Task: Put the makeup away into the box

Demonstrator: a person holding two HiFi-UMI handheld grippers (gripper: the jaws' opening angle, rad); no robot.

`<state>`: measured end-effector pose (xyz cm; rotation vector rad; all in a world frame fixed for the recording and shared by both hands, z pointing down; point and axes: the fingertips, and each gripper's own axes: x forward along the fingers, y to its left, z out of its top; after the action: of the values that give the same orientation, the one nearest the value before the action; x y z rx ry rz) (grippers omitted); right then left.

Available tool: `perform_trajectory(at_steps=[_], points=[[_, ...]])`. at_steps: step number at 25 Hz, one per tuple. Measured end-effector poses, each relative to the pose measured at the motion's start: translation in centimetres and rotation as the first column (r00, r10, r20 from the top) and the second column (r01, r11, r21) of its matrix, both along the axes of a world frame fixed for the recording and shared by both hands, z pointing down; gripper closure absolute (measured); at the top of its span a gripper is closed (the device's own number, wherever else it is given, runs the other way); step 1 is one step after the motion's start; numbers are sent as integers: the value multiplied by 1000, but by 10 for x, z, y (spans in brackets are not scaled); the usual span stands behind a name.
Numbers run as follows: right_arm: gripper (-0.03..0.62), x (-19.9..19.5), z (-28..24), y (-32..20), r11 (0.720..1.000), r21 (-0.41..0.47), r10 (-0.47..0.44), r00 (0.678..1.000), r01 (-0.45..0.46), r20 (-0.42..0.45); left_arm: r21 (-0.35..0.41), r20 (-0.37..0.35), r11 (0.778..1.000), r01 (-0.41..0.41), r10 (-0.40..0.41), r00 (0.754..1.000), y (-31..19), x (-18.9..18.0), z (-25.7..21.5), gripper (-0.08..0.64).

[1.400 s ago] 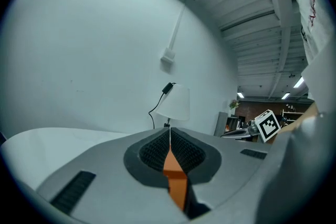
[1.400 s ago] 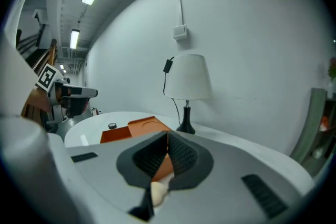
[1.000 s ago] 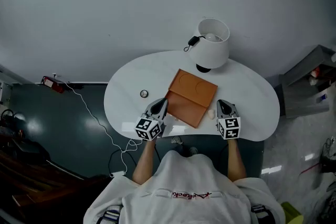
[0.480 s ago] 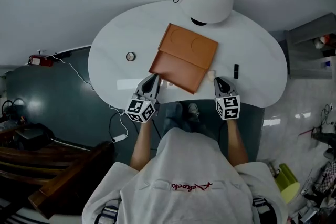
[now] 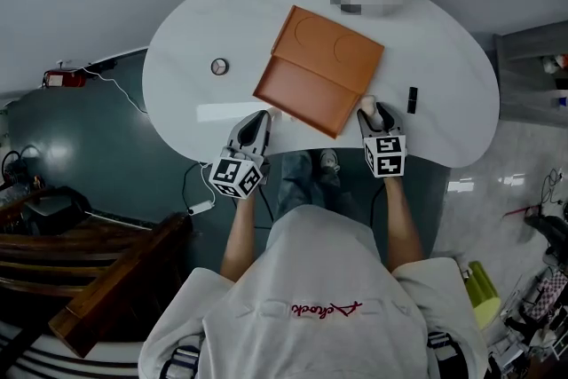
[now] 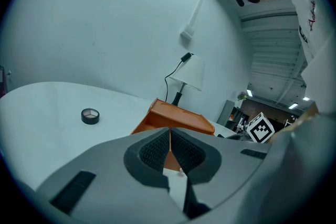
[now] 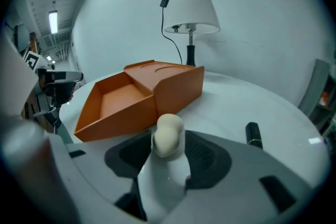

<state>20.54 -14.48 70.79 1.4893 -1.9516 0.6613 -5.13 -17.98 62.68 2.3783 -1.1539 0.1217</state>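
Your right tongs (image 5: 376,114) have just been opening and stand wide, the beige sponge (image 7: 168,135) loose between them at lower centre, its long axis running up the frame, just beside the open orange box (image 7: 118,120). Your left tongs (image 6: 169,144) are closed on nothing over the white counter (image 5: 222,13), lower left; a lamp (image 7: 190,8) stands behind.

We are holding the left gripper (image 6: 169,136) with its jaws together, aiming at the orange box (image 6: 176,122) just ahead. A round compact (image 6: 90,116) is lying on the table (image 6: 37,113) well left of the box, and a lamp (image 6: 192,73) is standing behind it by the far edge.
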Motion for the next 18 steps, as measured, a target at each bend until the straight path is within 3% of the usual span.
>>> perform_trajectory(at_steps=[4, 7, 15, 18], points=[[443, -1, 4, 0, 1000, -22, -22, 999, 21, -35, -10, -2, 1000, 8, -8, 1000, 3, -4, 4, 545], [454, -1, 4, 0, 1000, -17, -7, 1000, 6, -19, -10, -3, 1000, 7, -7, 1000, 2, -4, 6, 545], [456, 1, -51, -23, 990, 138, 31, 999, -33, 16, 2, -6, 1000, 31, -31, 999, 1, -11, 2, 545], [460, 9, -63, -25, 990, 134, 55, 998, -54, -9, 7, -8, 999, 49, -49, 999, 1, -16, -1, 545]])
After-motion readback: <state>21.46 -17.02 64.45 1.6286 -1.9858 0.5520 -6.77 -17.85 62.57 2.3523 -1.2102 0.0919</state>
